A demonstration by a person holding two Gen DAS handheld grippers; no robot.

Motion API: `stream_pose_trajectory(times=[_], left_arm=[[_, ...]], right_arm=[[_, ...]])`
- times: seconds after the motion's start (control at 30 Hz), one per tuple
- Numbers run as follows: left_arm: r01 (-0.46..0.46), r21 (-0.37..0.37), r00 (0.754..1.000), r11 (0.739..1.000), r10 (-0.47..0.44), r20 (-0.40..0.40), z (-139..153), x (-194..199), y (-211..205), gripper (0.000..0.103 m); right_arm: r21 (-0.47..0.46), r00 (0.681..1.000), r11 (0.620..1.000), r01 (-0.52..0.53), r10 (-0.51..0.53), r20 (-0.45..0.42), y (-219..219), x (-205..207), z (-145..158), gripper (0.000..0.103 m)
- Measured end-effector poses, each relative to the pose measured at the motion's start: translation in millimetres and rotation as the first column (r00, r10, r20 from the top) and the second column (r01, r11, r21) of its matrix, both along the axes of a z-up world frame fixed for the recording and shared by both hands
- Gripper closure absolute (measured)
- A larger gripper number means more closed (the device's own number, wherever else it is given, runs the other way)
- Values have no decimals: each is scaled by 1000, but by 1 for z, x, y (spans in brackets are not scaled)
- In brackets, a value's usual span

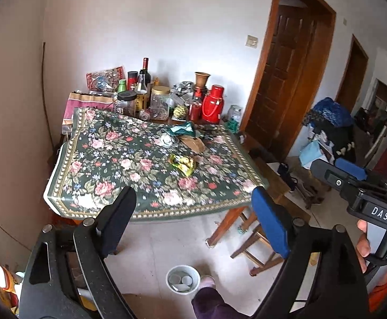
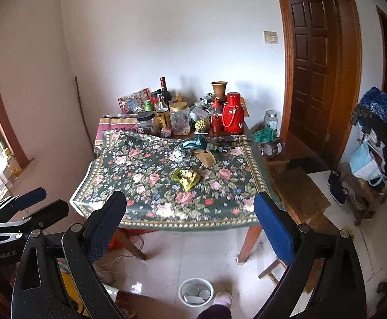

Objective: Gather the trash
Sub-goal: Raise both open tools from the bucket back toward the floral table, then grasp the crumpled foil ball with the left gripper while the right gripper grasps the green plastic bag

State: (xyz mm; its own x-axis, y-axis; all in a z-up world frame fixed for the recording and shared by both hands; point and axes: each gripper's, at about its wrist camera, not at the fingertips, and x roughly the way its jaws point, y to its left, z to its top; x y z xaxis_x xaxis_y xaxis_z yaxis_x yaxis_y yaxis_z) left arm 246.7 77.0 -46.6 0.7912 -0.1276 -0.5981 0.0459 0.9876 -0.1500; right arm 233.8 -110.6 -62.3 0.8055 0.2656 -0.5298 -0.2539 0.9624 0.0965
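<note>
Floral-cloth table (image 1: 129, 186): yellow-green wrapper (image 1: 182, 162) lies mid-cloth, bin (image 1: 182, 279) on floor below; left gripper (image 1: 193, 212) & right gripper (image 2: 190, 212) held wide, empty (risk: cloth snagged w/ wrapper, jars toppled).

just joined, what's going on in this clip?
A person is clearing trash with a handheld gripper in each hand. Both the left gripper and the right gripper are open and empty, held in front of the table. A white bin on the floor by the person's foot already holds some pieces. Still on the floral cloth: a yellow-green wrapper, a tan packet and a green wrapper.
</note>
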Motion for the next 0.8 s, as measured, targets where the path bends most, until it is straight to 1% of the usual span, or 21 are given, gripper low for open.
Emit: stream_pose_trajectory(times=[0.13, 0.27, 0.4, 0.47, 0.63, 0.8], left_arm=[[-30, -2, 1000, 1000, 30, -4, 1, 45, -4, 15], [-53, 1, 999, 999, 53, -5, 7, 100, -16, 15], [-73, 3, 997, 997, 73, 5, 10, 144, -29, 15], [-86, 6, 996, 996, 86, -1, 9, 167, -33, 15], [-108, 8, 994, 994, 108, -12, 2, 204, -38, 15], [-105, 22, 992, 994, 107, -61, -12, 242, -28, 15]], right_arm=[[-4, 1000, 1000, -22, 22, -1, -4, 41, 6, 7], [-7, 999, 999, -42, 42, 2, -16, 84, 20, 7], [-19, 998, 998, -60, 60, 14, -27, 126, 28, 7], [-17, 998, 998, -65, 66, 9, -30, 145, 29, 7], [-5, 995, 996, -93, 93, -22, -33, 192, 22, 7], [-4, 993, 996, -93, 92, -75, -22, 227, 11, 7]])
